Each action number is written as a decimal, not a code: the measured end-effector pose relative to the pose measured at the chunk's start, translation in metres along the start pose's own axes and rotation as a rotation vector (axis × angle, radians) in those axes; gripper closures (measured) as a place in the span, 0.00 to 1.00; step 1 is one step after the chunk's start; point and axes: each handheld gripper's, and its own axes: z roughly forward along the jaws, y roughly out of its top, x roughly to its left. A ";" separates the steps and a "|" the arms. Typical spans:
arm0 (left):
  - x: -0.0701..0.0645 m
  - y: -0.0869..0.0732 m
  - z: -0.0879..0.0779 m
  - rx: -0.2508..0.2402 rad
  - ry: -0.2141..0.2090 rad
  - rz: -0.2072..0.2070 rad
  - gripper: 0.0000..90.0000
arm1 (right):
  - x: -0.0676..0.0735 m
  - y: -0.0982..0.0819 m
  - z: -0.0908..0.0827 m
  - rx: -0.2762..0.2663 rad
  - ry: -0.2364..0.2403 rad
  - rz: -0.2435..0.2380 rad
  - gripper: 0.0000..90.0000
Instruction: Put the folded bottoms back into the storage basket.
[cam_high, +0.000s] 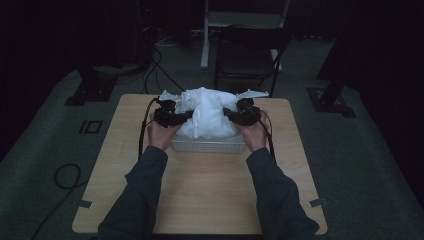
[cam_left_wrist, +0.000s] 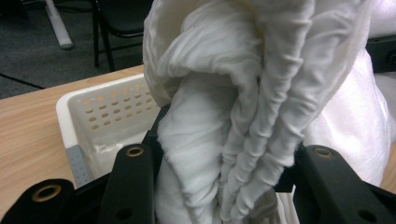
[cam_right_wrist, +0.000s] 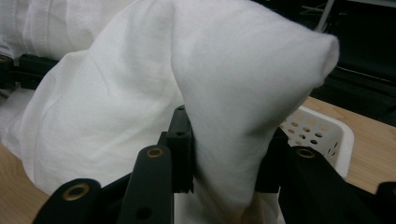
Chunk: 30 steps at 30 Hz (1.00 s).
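The person's sleeves (cam_high: 150, 190) reach toward the white basket (cam_high: 210, 146). Above the basket, the left gripper (cam_high: 181, 116) and right gripper (cam_high: 231, 114) each pinch bunched folds of the white cloth (cam_high: 207, 112).

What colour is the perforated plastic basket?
White perforated plastic basket; left gripper view shows it best.

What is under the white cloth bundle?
A white perforated basket on the wooden table sits beneath the white cloth bundle. The cloth covers the basket's inside, so any contents are hidden.
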 end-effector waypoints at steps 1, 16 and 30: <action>0.000 0.001 0.002 0.001 0.005 0.002 0.62 | 0.000 0.000 0.001 0.000 -0.001 0.002 0.74; 0.003 0.001 0.016 0.015 0.029 0.005 0.62 | -0.008 -0.004 0.014 0.014 -0.018 0.032 0.74; 0.011 -0.005 0.033 0.044 0.039 -0.010 0.62 | -0.012 -0.009 0.029 0.045 -0.036 0.050 0.74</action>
